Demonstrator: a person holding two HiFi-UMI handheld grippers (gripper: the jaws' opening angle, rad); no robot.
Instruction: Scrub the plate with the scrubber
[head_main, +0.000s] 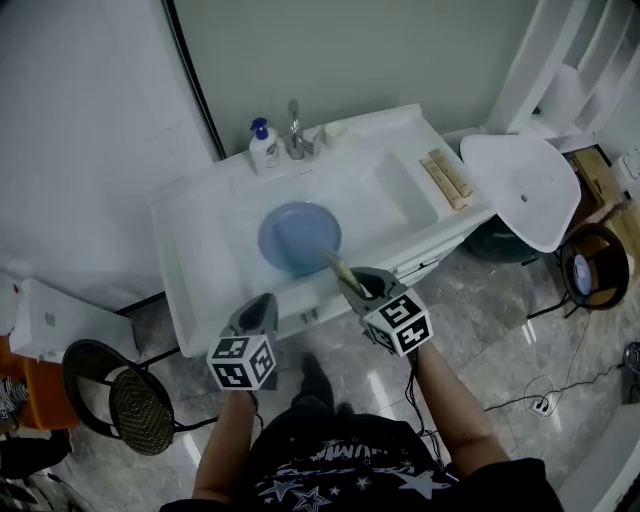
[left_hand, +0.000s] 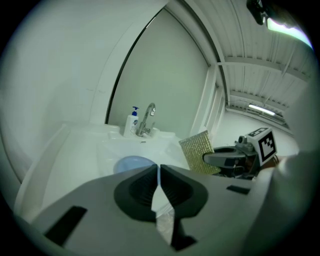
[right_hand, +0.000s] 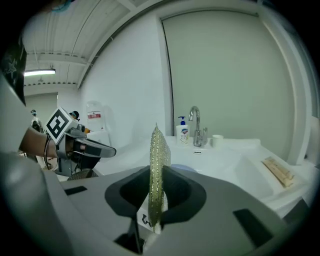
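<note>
A round blue plate (head_main: 298, 237) lies in the basin of the white sink (head_main: 200, 250). My right gripper (head_main: 362, 287) hovers over the sink's front edge, shut on a gold glittery scrubber (head_main: 340, 268) that points toward the plate's near rim. In the right gripper view the scrubber (right_hand: 160, 150) stands upright, edge-on between the pads. My left gripper (head_main: 262, 305) hangs in front of the sink's edge, left of the right one, shut with nothing between its jaws. From the left gripper view (left_hand: 159, 171) I see the plate (left_hand: 132, 163) ahead and the scrubber (left_hand: 197, 152) to the right.
A soap pump bottle (head_main: 263, 146) and a chrome faucet (head_main: 295, 130) stand at the back of the sink. Wooden pieces (head_main: 448, 178) lie on its right ledge. A loose white basin (head_main: 525, 190) rests at the right. A round black stool (head_main: 125, 395) stands lower left.
</note>
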